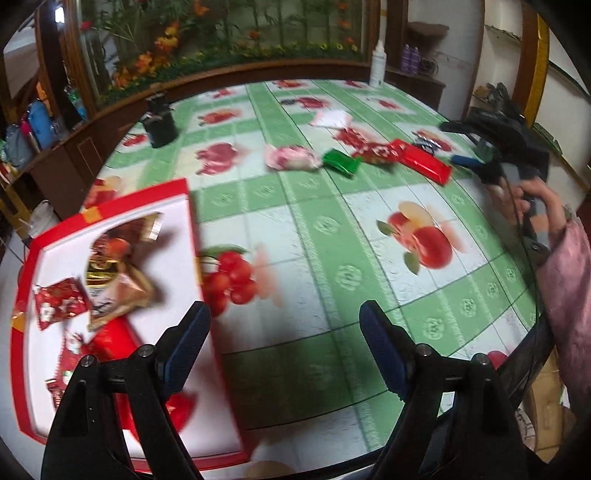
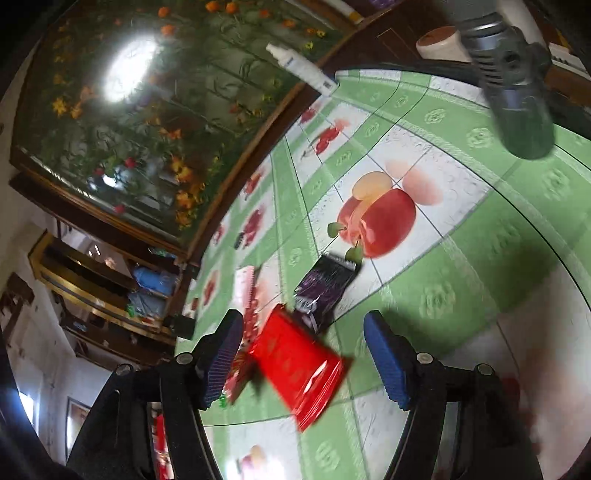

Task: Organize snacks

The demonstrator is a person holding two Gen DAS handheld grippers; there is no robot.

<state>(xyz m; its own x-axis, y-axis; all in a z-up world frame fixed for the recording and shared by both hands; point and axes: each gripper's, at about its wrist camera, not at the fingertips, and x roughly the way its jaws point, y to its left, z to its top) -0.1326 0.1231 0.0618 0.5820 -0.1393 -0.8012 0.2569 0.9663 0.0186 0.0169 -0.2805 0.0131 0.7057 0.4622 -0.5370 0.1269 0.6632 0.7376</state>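
A red-rimmed white box (image 1: 177, 229) lies at the left of the table and holds several snack packets (image 1: 118, 273). My left gripper (image 1: 284, 336) is open and empty, just right of the box's near corner. Loose snacks lie across the far table: a pink packet (image 1: 291, 157), a green packet (image 1: 341, 160), red patterned packets (image 1: 373, 147) and a long red packet (image 1: 424, 164). My right gripper (image 2: 303, 345) is open above that red packet (image 2: 299, 363), with a dark purple packet (image 2: 325, 286) just beyond it. The right gripper also shows in the left wrist view (image 1: 480, 162).
The table carries a green-and-white fruit-print cloth (image 1: 332, 229). A black jar (image 1: 160, 123) stands at the far left and a white bottle (image 1: 377, 64) at the far edge. A grey cylindrical device (image 2: 513, 85) hangs over the table's right side. A flower-painted glass cabinet (image 1: 221, 33) backs the table.
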